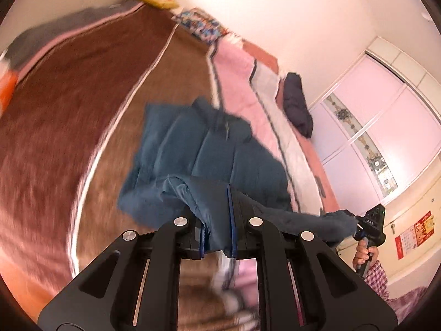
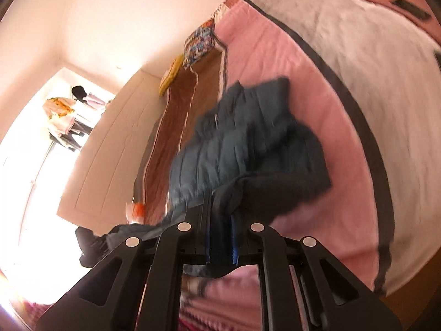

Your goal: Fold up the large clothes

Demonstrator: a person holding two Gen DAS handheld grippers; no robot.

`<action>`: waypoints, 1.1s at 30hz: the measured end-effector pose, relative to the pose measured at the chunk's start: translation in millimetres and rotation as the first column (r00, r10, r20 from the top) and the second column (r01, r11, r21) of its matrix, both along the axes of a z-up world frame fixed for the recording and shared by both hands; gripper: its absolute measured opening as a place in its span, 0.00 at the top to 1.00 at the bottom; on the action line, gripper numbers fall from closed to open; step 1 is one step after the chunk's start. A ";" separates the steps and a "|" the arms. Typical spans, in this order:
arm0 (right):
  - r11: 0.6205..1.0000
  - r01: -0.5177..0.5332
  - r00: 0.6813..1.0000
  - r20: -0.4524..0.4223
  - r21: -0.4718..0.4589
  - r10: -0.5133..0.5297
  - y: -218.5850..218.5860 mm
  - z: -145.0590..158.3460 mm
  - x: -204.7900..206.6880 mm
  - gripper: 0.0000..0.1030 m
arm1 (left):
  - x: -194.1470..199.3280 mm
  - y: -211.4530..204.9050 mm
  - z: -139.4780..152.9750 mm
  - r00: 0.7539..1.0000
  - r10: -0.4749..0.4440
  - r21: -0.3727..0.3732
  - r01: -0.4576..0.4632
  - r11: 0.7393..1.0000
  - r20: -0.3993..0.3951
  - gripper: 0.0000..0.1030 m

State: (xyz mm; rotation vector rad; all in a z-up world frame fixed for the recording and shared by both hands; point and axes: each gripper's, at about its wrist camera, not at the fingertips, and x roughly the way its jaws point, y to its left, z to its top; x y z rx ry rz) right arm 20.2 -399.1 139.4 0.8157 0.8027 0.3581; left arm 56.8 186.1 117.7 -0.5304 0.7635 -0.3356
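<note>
- We see the jacket [image 1: 204, 149] half lifted: its far part lies on the bed [image 1: 69, 110], the near edge hangs from both grippers.
- Left gripper [image 1: 217, 234]: fingers narrow, pinching a fold of jacket hem between the blue pads.
- Right gripper [image 2: 220, 237]: fingers narrow too, clamped on dark fabric of the same jacket.
- In the left view the right gripper shows at 4 o'clock, with fabric stretched between the two grips.
- Jacket sits across the seam between the brown blanket [image 1: 82, 88] and the pink quilt [image 1: 242, 82], roughly mid-frame in both views.
- Progress, as we judge it: early to mid fold. The near edge is gripped and raised but not yet laid over the far part.
- Left to do: carry the edge toward 12 o'clock, lay it down, release, then further folds; frames are blurry, so sleeve layout is unclear.
- Another dark garment [image 1: 297, 104] lies at 2 o'clock, unfolded as far as we can tell.
</note>
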 end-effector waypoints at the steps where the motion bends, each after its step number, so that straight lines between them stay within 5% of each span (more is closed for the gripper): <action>1: 1.000 0.007 1.000 0.004 -0.016 -0.007 -0.5 7.4 14.4 0.88 | 17.5 -0.5 9.0 1.000 0.001 0.007 -0.001 1.000 0.012 0.88; 8: 0.993 0.073 0.997 0.001 -0.088 -0.073 -5.0 32.6 125.2 0.88 | 135.7 -7.3 41.3 0.997 0.066 0.030 -0.067 0.997 0.031 0.88; 15: 0.966 0.151 0.988 0.011 -0.210 -0.152 -5.5 38.5 250.0 0.89 | 252.7 -8.0 40.2 0.988 0.156 0.095 -0.157 0.983 0.016 0.88; 25: 0.928 0.214 0.961 -0.102 -0.307 -0.255 5.5 -55.8 380.8 0.89 | 380.3 -23.8 -33.9 0.967 0.249 0.220 -0.233 0.947 -0.048 0.88; 33: 0.912 0.196 0.938 -0.203 -0.361 -0.281 13.5 -124.0 414.0 0.88 | 413.5 -32.0 -105.6 0.948 0.294 0.298 -0.247 0.922 -0.123 0.85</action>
